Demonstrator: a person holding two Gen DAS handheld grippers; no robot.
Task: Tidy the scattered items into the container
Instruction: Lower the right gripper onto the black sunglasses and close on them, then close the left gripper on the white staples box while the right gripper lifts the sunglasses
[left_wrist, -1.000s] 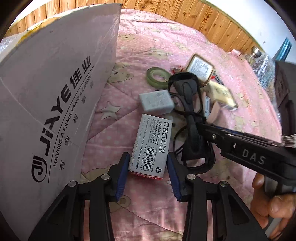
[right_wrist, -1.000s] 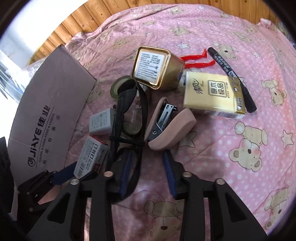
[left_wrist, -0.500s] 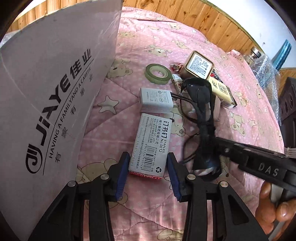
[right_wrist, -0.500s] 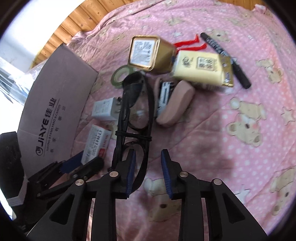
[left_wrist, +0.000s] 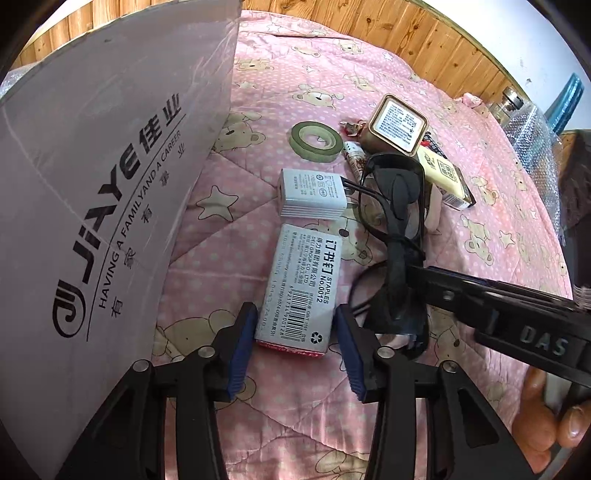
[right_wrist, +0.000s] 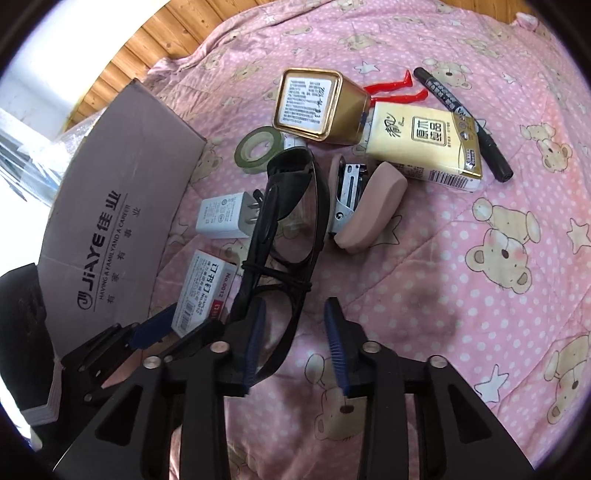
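Note:
The container is a grey cardboard box printed JIAYE (left_wrist: 110, 184) (right_wrist: 122, 221) at the left of a pink bear-print blanket. My left gripper (left_wrist: 295, 332) is shut on a white staples box (left_wrist: 303, 288) (right_wrist: 207, 288), one blue pad against each long side; the box rests on the blanket. Folded black glasses (left_wrist: 400, 192) (right_wrist: 284, 195), tied with a black band, lie just right of it. My right gripper (right_wrist: 295, 325) (left_wrist: 417, 273) is open. Its left finger sits against the glasses' near end, and one lens rim lies between the fingers.
A white charger (left_wrist: 314, 192), green tape roll (left_wrist: 314, 140), gold tin (left_wrist: 397, 123), pink stapler (right_wrist: 369, 206), yellow tissue pack (right_wrist: 421, 140), black marker (right_wrist: 461, 110) and red clip (right_wrist: 395, 88) lie beyond. A hand (left_wrist: 546, 417) holds the right gripper.
The right gripper's jaws narrowed, then widened again at the glasses' near end. The glasses shifted a little to the right. The left gripper kept its hold on the staples box.

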